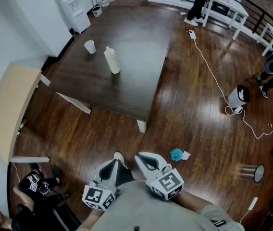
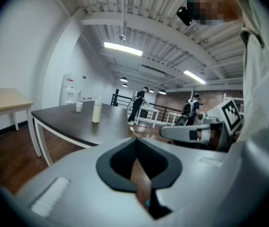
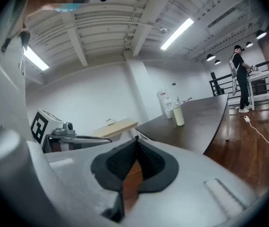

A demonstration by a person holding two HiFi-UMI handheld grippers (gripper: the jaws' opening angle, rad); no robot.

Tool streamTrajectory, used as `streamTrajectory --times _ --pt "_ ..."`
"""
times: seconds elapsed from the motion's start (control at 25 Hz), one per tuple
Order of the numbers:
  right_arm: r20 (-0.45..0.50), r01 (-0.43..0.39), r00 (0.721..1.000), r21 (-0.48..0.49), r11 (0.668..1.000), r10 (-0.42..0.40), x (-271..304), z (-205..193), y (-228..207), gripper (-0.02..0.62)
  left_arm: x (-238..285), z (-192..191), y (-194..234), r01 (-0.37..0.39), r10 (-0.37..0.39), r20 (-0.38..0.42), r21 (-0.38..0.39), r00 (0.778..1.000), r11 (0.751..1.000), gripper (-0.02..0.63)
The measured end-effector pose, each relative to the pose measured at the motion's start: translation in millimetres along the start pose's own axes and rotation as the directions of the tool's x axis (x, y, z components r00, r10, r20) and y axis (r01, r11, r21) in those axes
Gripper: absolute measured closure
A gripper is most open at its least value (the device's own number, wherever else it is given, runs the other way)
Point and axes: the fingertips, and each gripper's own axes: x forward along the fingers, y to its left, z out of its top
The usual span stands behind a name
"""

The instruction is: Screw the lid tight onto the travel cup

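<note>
A tall cream travel cup (image 1: 112,60) with its lid on top stands upright on the dark table (image 1: 127,85), far ahead of me; it shows small as the cup (image 2: 96,110) in the left gripper view and as the cup (image 3: 177,115) in the right gripper view. My left gripper (image 1: 113,163) and right gripper (image 1: 145,159) hang side by side close to my body, above the wooden floor, well short of the table. Both are shut with nothing between the jaws.
A white paper cup (image 1: 90,46) stands left of the travel cup. A light wooden table (image 1: 9,109) sits at the left, a water dispenser (image 1: 74,8) at the back. A blue crumpled object (image 1: 176,154), a cable (image 1: 213,76) and a person (image 1: 199,1) are on the floor area.
</note>
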Motion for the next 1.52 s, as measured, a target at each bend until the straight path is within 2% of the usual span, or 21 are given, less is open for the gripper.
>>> streamTrajectory --times 0.24,0.52,0.76,0.92,1.28,1.52 --pt "-0.001 0.041 0.999 -0.029 0.999 -0.041 47.2 19.4 -3.3 0.595 13.9 23.8 50.4 0.023 -0.022 0.034 -0.014 0.999 1.000 0.603" --pt "0.035 0.122 0.992 -0.099 0.988 -0.119 93.4 55.7 3.9 0.595 26.4 56.4 97.1 0.107 -0.106 0.103 -0.007 0.989 0.994 0.604" --pt "0.041 0.189 0.982 -0.127 0.974 -0.186 123.7 66.3 17.1 0.595 22.4 71.2 130.9 0.172 -0.170 0.134 0.001 0.976 0.985 0.603" --pt "0.052 0.222 0.975 -0.133 0.966 -0.217 138.6 73.1 25.5 0.595 14.1 78.1 149.5 0.189 -0.187 0.149 0.000 0.971 0.982 0.603" --pt "0.055 0.218 0.976 -0.144 0.965 -0.212 167.2 80.5 37.0 0.595 5.2 84.7 182.0 0.166 -0.159 0.179 -0.026 0.971 0.986 0.604" --pt "0.054 0.187 0.982 -0.120 0.975 -0.182 190.4 81.4 36.6 0.595 -3.5 82.7 207.4 0.104 -0.093 0.182 -0.049 0.979 0.993 0.604"
